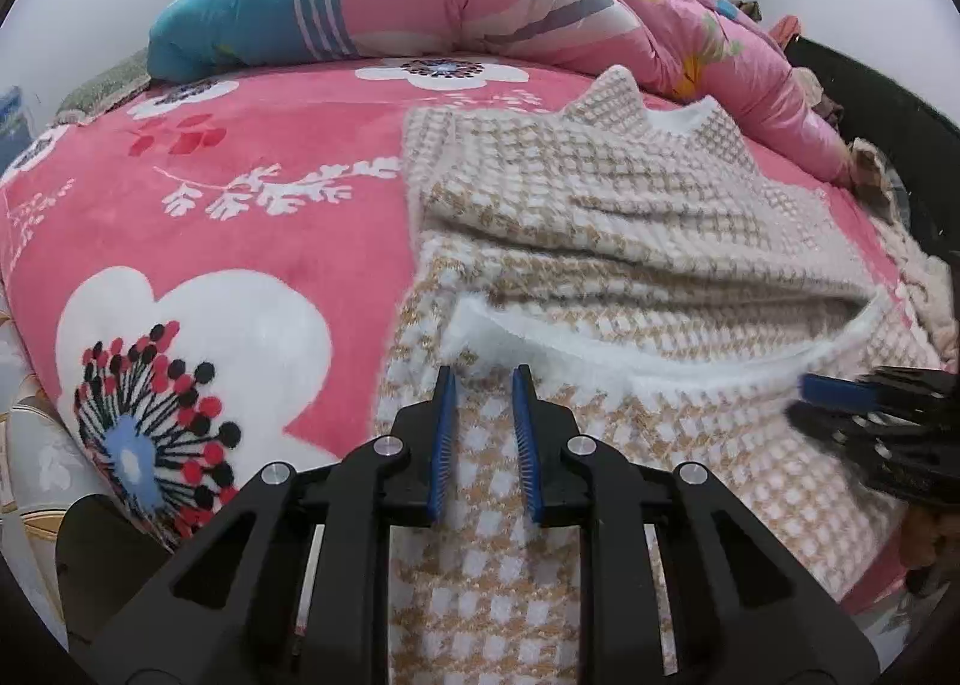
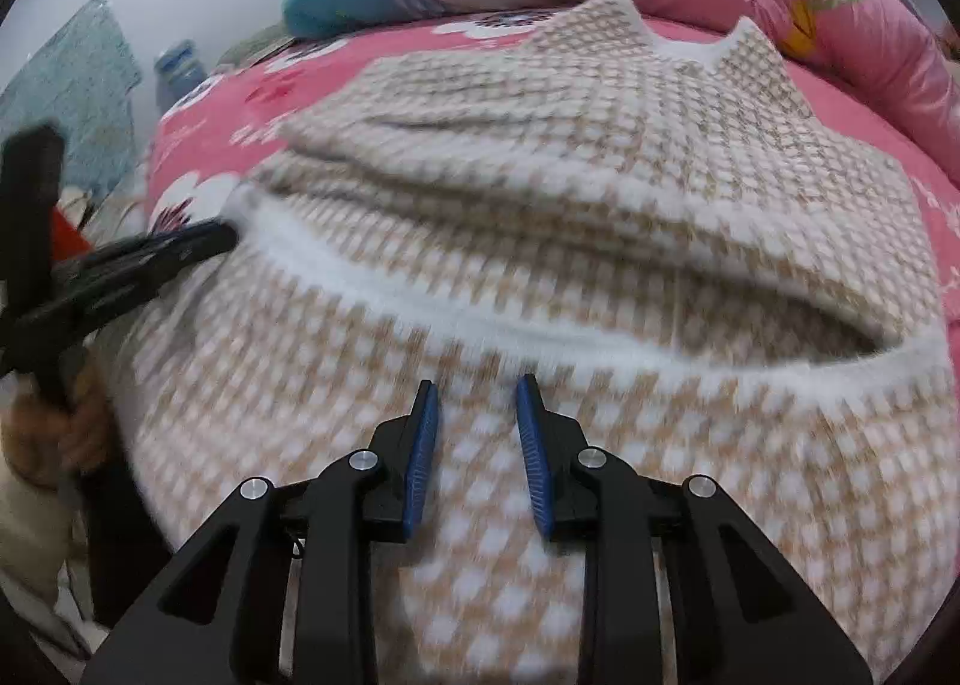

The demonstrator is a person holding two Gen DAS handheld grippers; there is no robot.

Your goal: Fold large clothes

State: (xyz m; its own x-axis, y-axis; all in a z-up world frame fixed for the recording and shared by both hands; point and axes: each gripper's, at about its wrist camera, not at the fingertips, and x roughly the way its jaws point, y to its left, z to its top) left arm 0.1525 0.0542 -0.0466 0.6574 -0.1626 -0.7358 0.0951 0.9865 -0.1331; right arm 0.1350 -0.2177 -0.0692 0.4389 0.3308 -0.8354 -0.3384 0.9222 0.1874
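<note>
At the far left of the left wrist view a pink plush bedspread printed with large white flowers (image 1: 198,217) covers the bed, one flower with a blue centre and red and black dots lying close to the camera. Along the back a puffy pink and teal quilt (image 1: 420,6) is heaped in a long roll, and a person's head shows behind it at the top edge.

To the right of the bare bedspread lies the fuzzy beige-and-white houndstooth knitted garment (image 1: 600,241), spread flat on the bed with its white-trimmed neckline toward the quilt. Its near part is folded up over itself, so a white fluffy hem band (image 1: 630,349) runs across the middle of the cloth.

The left gripper (image 1: 483,379), black with blue ribbed pads, sits over the near left part of the garment just short of that hem band; its jaws stand slightly apart with no cloth pinched between them (only the knit lying beneath). Farther right in the same view the right gripper (image 1: 804,385) comes in from the edge, blurred, its blue pad near the hem band.

In the right wrist view the right gripper's jaws likewise stand a little apart and hold nothing, poised above the knit below the band, while the left gripper shows at the left edge beside a hand (image 2: 54,433).
</note>
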